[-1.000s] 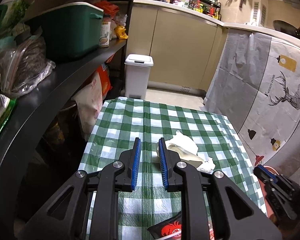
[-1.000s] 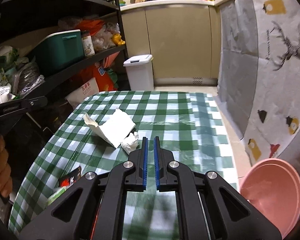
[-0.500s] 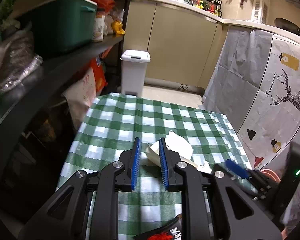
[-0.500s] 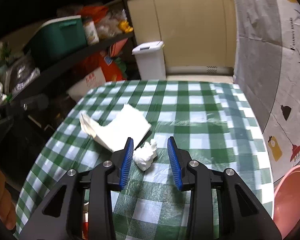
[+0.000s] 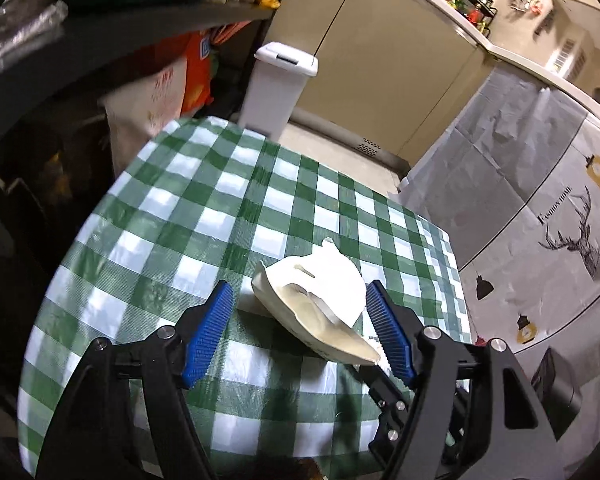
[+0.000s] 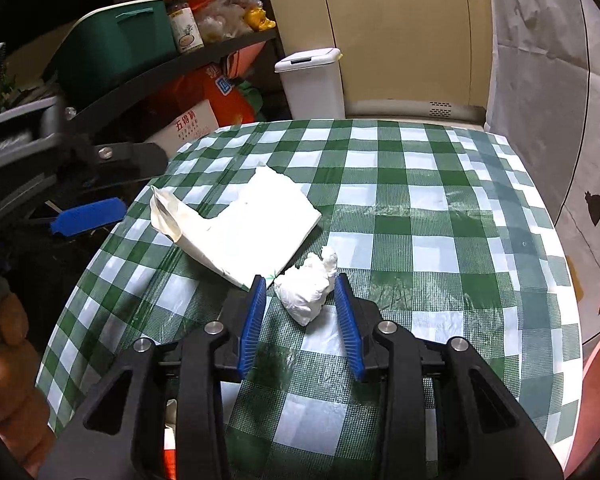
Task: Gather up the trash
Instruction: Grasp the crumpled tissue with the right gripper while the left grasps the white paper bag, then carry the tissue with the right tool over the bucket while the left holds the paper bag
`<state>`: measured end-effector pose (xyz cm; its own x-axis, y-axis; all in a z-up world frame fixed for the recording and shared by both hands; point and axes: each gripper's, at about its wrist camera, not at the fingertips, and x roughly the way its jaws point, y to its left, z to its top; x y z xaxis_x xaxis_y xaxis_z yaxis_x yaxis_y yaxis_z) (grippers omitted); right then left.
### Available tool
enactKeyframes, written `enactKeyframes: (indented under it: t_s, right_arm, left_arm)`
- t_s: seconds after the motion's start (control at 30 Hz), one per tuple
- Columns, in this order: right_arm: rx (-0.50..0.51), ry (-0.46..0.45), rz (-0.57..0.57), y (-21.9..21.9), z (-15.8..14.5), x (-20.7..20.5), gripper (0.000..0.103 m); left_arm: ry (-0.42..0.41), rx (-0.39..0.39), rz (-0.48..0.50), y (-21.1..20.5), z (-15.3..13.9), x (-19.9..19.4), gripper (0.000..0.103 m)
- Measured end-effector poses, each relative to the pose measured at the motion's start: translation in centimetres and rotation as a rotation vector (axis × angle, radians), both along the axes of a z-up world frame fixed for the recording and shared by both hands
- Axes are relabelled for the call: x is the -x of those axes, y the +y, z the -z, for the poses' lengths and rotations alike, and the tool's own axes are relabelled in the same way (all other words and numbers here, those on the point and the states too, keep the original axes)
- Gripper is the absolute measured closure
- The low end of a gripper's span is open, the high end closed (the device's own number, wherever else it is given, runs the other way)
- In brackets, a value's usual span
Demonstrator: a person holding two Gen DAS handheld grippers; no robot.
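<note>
An empty white paper packet (image 5: 316, 292) lies crumpled on the green-checked tablecloth (image 5: 188, 216). My left gripper (image 5: 299, 288) straddles it; its jaws are opening, and the blue pads stand either side of the packet without pressing on it. In the right wrist view the same packet (image 6: 244, 224) lies flat, with a crumpled white tissue (image 6: 308, 284) just in front of it. My right gripper (image 6: 301, 280) is low over the tissue, and its jaws are closing. The tissue sits between the pads with small gaps left. One blue pad of the left gripper (image 6: 88, 216) shows at the table's left edge.
A white lidded bin (image 6: 312, 80) stands on the floor beyond the table's far end. Dark shelves with a green box (image 6: 112, 44) and bags crowd the left side. A pink basin (image 6: 596, 400) sits low right. A red wrapper (image 6: 168, 452) lies under my right gripper.
Both grippers came down and closer to the table. The left jaws went from narrow to wide around the packet. The right jaws went from shut to apart around the tissue.
</note>
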<state>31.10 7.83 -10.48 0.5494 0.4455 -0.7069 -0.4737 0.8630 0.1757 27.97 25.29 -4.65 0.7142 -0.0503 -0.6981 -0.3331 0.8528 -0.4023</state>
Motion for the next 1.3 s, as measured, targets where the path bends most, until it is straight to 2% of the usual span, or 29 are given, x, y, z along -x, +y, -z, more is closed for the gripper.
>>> enactKeyframes:
  t_s: [0.1, 0.2, 0.23, 0.27, 0.33, 0.47, 0.53, 0.73, 0.9, 1.1, 1.3]
  right_arm:
    - [0.0, 0.007, -0.001, -0.1, 0.2, -0.2, 0.082]
    - [-0.005, 0.009, 0.0, -0.2, 0.2, -0.2, 0.091]
    - [-0.006, 0.013, -0.004, -0.2, 0.2, -0.2, 0.091]
    - [-0.007, 0.013, -0.006, -0.1, 0.1, -0.1, 0.092]
    - [-0.004, -0.004, 0.001, -0.2, -0.2, 0.1, 0.092]
    - [-0.004, -0.026, 0.013, -0.6, -0.8, 0.4, 0.093]
    - [-0.002, -0.03, 0.016, -0.9, -1.2, 0.5, 0.093]
    - [0.009, -0.058, 0.023, -2.1, -2.5, 1.9, 0.093]
    - [0.018, -0.126, 0.009, -3.3, -5.5, 3.9, 0.093]
    - [-0.003, -0.222, 0.016, -4.7, -9.5, 6.9, 0.093]
    - [-0.003, -0.29, 0.025, -6.4, -12.1, 9.9, 0.093]
  left_arm:
    - [0.026, 0.006, 0.004, -0.4, 0.6, -0.5, 0.039]
    - [0.039, -0.007, 0.018, -0.9, 0.9, -0.8, 0.048]
    - [0.044, -0.008, 0.019, -1.0, 1.0, -0.8, 0.05]
    - [0.049, -0.002, 0.02, -1.0, 1.1, -0.8, 0.057]
    - [0.054, 0.002, 0.023, -1.0, 1.2, -0.8, 0.064]
    - [0.062, -0.007, 0.026, -1.1, 1.1, -0.6, 0.087]
    - [0.064, -0.013, 0.023, -0.9, 1.0, -0.4, 0.093]
    - [0.039, -0.041, 0.004, -0.5, -0.3, 0.7, 0.097]
    - [-0.011, -0.132, 0.02, -1.3, -2.9, 2.7, 0.097]
    - [-0.052, -0.137, 0.006, -1.3, -5.0, 5.3, 0.097]
    - [-0.093, -0.163, 0.013, -2.1, -6.7, 8.1, 0.097]
